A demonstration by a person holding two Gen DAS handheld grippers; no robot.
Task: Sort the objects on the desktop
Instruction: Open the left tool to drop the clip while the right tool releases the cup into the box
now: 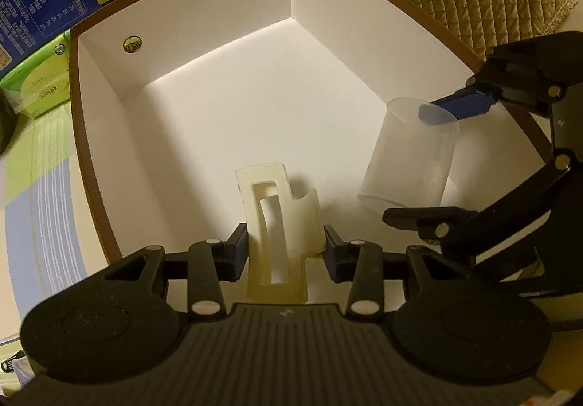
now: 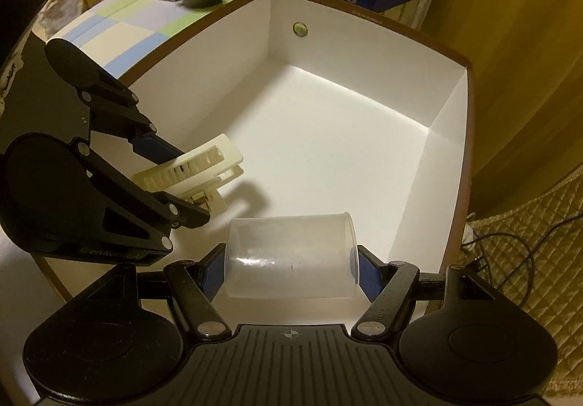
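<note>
Over the white box (image 1: 204, 136), left jaws clamp a cream clip (image 1: 280, 223), right jaws a seemingly empty cup (image 2: 291, 256)

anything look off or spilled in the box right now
Nothing spilled or damaged. The translucent cup lies sideways only because the right hand-held gripper clamps it end to end above the white box. The left hand-held gripper holds the cream hair clip over the same box, whose floor is bare.

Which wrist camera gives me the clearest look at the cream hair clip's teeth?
The right wrist view: there the hair clip shows side-on in the left gripper, its rows of teeth visible. The left wrist view shows only the clip's slotted back between its own fingers, teeth hidden.
</note>
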